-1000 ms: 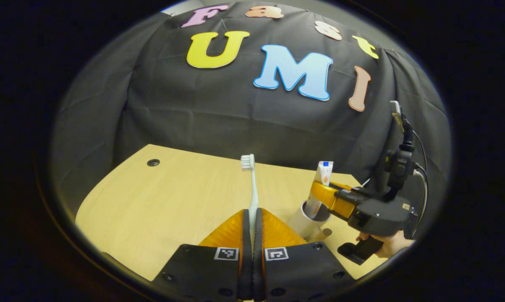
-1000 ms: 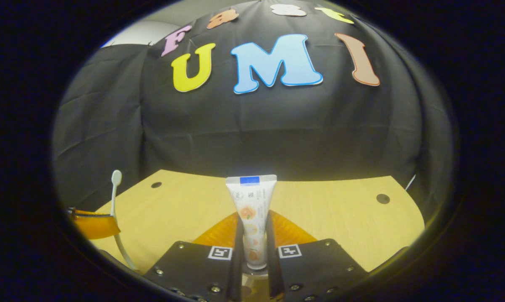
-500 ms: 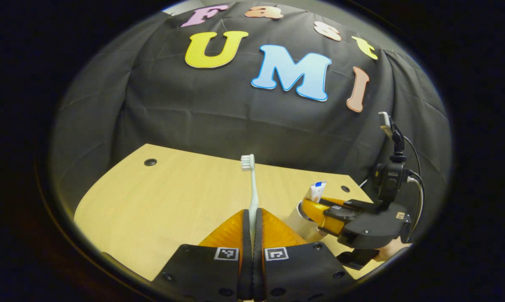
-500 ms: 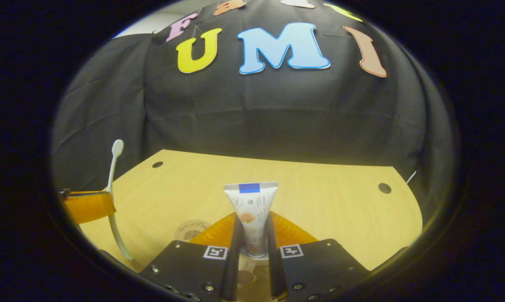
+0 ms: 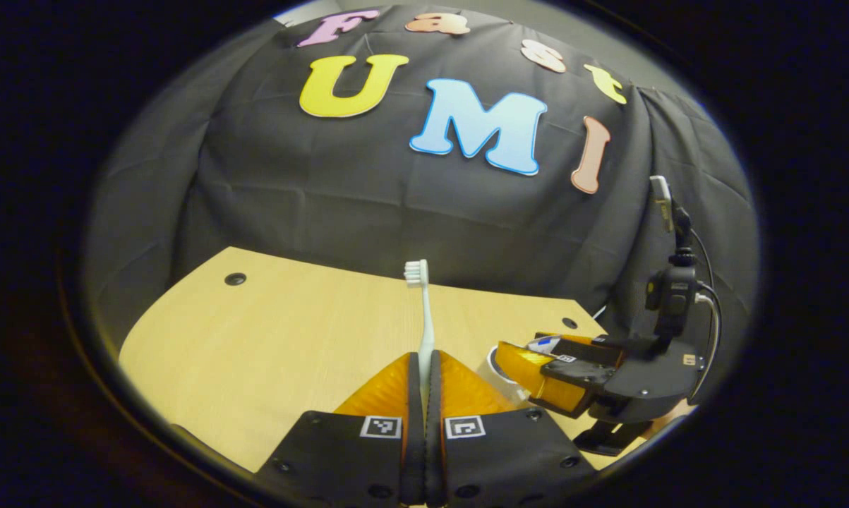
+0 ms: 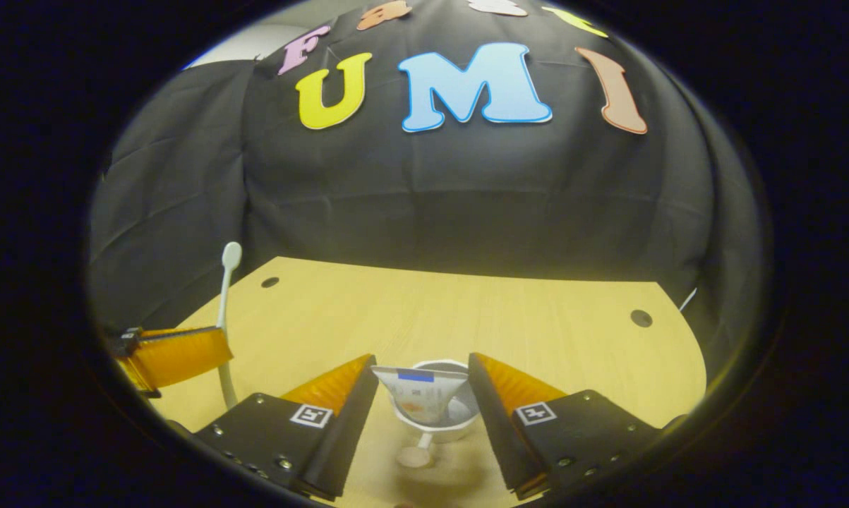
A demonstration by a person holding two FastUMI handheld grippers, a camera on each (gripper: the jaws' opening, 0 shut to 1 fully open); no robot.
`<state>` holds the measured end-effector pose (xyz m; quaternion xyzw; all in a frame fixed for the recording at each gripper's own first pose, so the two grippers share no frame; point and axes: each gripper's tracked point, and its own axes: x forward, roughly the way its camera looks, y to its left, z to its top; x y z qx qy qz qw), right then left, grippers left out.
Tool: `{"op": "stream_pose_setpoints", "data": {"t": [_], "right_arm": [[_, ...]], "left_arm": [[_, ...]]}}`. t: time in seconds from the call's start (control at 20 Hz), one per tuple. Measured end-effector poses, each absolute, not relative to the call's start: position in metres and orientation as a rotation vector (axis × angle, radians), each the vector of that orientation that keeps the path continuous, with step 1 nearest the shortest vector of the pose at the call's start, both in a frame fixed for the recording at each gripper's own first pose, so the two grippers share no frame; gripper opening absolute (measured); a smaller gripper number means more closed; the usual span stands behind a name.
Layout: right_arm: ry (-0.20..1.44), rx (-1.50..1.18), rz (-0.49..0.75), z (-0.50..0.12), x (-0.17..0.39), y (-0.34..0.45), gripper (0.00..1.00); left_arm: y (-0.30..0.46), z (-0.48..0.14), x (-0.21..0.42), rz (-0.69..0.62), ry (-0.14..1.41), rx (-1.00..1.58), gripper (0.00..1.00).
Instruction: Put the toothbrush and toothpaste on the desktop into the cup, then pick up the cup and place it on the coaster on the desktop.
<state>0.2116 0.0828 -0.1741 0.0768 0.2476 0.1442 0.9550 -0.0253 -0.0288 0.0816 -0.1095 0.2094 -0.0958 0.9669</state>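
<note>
Left gripper view: left gripper (image 5: pixel 424 367) clamped tight on the toothbrush (image 5: pixel 423 310), bristles up over the desktop (image 5: pixel 276 331), with the right gripper (image 5: pixel 537 356) off to the right, spread around the white cup (image 5: pixel 498 367). Right gripper view: right gripper (image 6: pixel 422 395) wide apart, gripping nothing, toothpaste (image 6: pixel 418 391) standing free in the cup (image 6: pixel 459 423) between its fingers (image 6: pixel 353 395), toothbrush (image 6: pixel 224 310) upright at far left.

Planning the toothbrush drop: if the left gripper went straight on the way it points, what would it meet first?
Probably nothing near: past the toothbrush held by the left gripper, bare desktop leads to the black cloth wall. The cup sits off to its right; depth is unclear.
</note>
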Motion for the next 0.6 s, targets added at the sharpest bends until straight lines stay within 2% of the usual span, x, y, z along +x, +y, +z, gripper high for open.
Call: {"op": "stream_pose_setpoints", "data": {"t": [0.2, 0.25, 0.6], "right_arm": [[0.445, 0.215, 0.267, -0.138, 0.203, 0.065, 0.82], [0.427, 0.228, 0.253, -0.128, 0.202, 0.058, 0.9], [0.37, 0.234, 0.144, -0.088, 0.173, 0.006, 0.9]], "left_arm": [[-0.048, 0.088, -0.009, -0.252, 0.376, -0.235, 0.08], [-0.054, 0.092, -0.004, -0.272, 0.354, -0.236, 0.08], [-0.1, 0.122, 0.03, -0.405, 0.197, -0.249, 0.08]]}}
